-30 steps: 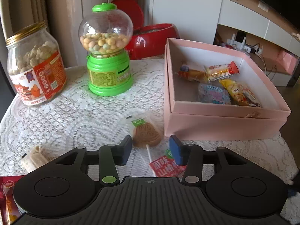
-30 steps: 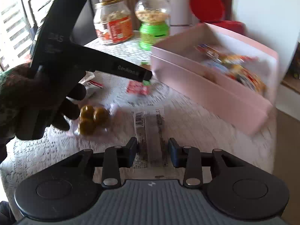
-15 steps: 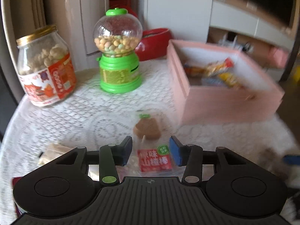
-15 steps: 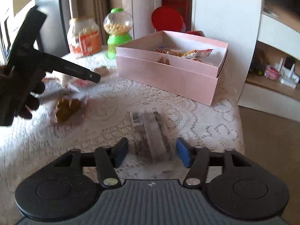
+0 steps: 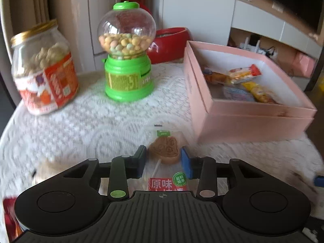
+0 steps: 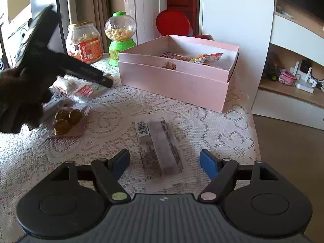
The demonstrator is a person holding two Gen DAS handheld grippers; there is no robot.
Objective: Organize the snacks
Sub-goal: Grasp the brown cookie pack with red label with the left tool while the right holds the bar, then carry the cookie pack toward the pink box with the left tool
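A wrapped brown lollipop (image 5: 164, 150) lies on the lace tablecloth between the tips of my open left gripper (image 5: 163, 161), whose jaws stand on either side of it. My right gripper (image 6: 164, 162) is open wide over a flat grey snack bar in a clear wrapper (image 6: 160, 145). The pink box (image 5: 249, 119) holds several wrapped snacks (image 5: 241, 75); it also shows in the right wrist view (image 6: 178, 81). In that view the left gripper (image 6: 105, 82) hovers over the lollipop pack (image 6: 85, 91).
A biscuit jar (image 5: 43, 68) and a green candy dispenser (image 5: 127, 54) stand at the back left. A bag of gold coins (image 6: 65, 119) and other wrapped snacks (image 6: 60, 85) lie at the left. The table edge (image 6: 254, 133) drops off at the right.
My left gripper has moved forward so the lollipop head sits between its tips. My right gripper has opened wider and pulled back from the snack bar.
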